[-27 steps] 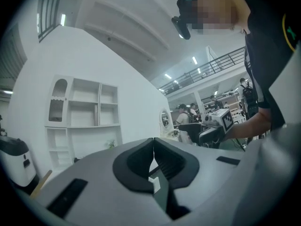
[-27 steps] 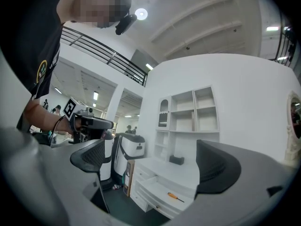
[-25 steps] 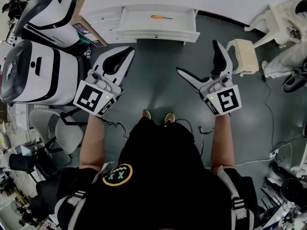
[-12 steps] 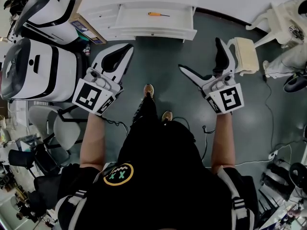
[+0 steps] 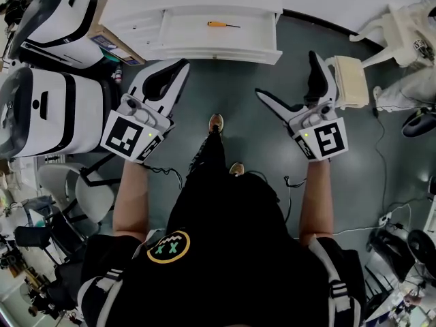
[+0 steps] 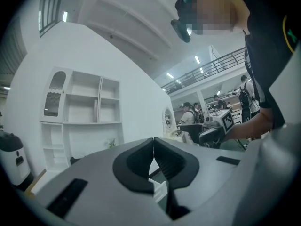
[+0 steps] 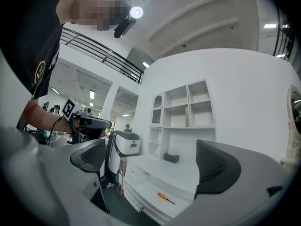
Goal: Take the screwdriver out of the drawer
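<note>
An orange-handled screwdriver (image 5: 219, 24) lies alone in the pulled-out white drawer (image 5: 266, 50) of a low white cabinet; the right gripper view also catches the screwdriver (image 7: 163, 197) in the drawer (image 7: 146, 204). Well short of the drawer, my right gripper (image 5: 287, 84) is held open over the floor, nothing between its jaws. My left gripper (image 5: 174, 70) is shut and holds nothing, its tips near the cabinet's left front. In the left gripper view the black pads (image 6: 162, 161) meet.
Two white-and-black machines (image 5: 41, 107) stand at the left beside the cabinet. A cream stool (image 5: 351, 80) and white chair parts (image 5: 409, 33) sit at the right. Cables (image 5: 388, 216) trail on the grey floor. Other people work in the background of the left gripper view.
The person has stepped forward, one foot now ahead. The drawer sits a little nearer both grippers. Neither gripper's jaws have changed.
</note>
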### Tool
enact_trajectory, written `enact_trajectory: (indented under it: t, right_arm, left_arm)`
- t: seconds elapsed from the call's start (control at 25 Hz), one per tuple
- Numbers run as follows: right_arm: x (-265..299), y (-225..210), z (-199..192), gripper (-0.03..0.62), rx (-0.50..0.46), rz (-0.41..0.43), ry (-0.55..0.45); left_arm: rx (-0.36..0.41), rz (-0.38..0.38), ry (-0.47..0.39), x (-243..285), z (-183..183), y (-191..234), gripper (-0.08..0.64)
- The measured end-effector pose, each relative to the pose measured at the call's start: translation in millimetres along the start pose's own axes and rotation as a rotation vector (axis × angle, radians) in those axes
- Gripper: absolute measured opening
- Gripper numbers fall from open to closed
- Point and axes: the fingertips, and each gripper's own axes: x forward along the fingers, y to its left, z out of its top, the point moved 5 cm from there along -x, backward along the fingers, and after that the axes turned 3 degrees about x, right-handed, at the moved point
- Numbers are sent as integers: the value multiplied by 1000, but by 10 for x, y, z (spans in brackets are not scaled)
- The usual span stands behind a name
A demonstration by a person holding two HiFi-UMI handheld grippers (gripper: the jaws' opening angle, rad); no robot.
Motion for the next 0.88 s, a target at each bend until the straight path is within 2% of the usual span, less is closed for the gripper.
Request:
enact_trajectory:
  t: [0.52,0.88]
  right_arm:
    - [1240,-652,-411,581,5,19,64]
    - [2060,-1033,-1040,581,-57,72,192]
  left_arm:
    - [-47,-1,8,615,-488,1117,20]
    - [-78,-8,25,814,-791,1580,20]
